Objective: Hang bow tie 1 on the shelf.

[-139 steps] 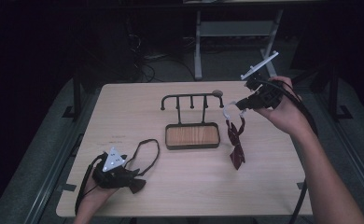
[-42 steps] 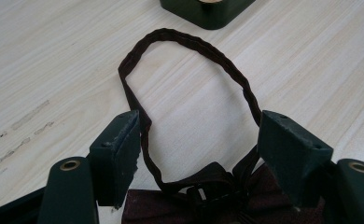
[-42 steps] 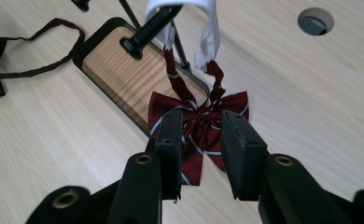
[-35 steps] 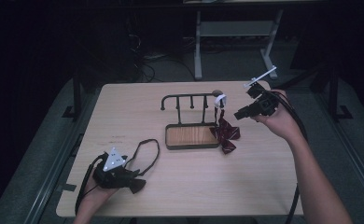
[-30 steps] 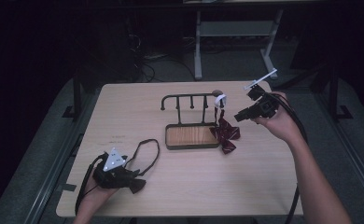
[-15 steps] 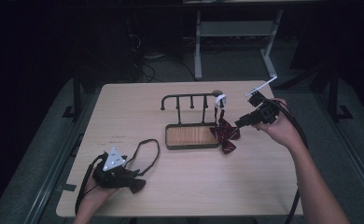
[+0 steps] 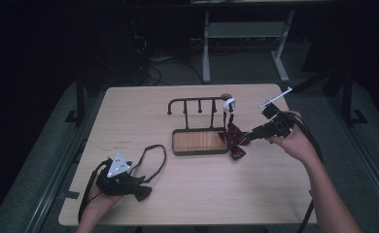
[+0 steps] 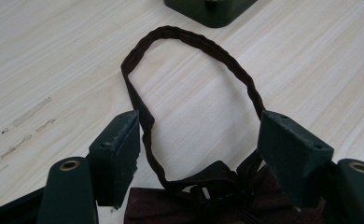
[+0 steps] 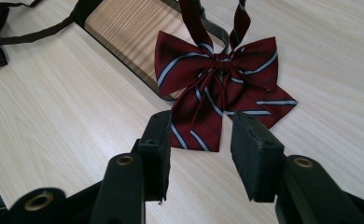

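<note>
A pale wood-grain desk [image 7: 144, 111] stands in a dark room, its top marked by a few faint scuffs near the left edge. Grey floor [image 7: 46, 160] runs along both of its sides. Behind the far edge a white metal frame [image 7: 241, 36] with two legs and a crossbar rises from the floor. To the left of that frame, a tangle of dark cables [image 7: 151, 65] lies on the ground. Everything beyond is too dim to make out.
</note>
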Demonstrator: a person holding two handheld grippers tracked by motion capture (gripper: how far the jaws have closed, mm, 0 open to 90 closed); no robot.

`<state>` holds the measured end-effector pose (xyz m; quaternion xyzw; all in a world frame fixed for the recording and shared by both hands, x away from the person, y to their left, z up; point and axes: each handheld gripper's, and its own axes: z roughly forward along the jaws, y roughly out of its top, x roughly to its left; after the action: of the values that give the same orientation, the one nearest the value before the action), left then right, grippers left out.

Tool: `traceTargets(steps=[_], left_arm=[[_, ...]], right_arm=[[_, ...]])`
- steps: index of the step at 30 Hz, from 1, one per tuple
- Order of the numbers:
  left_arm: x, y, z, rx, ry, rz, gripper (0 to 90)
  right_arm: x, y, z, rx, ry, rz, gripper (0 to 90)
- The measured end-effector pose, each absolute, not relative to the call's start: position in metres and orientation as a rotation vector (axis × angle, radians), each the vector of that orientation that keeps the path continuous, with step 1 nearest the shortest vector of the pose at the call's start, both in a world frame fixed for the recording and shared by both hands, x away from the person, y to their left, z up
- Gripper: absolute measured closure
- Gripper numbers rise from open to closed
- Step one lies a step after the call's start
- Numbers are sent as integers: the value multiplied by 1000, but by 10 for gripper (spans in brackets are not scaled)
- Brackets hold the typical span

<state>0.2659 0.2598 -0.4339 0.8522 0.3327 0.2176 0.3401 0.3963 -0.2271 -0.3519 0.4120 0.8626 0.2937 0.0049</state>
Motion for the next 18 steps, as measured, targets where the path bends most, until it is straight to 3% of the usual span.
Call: traceTargets(steps=[18], left_arm=[[267,262,-436,2210,874,554,304]], right_arm=[[384,-231,-367,1312,2699,909,549]])
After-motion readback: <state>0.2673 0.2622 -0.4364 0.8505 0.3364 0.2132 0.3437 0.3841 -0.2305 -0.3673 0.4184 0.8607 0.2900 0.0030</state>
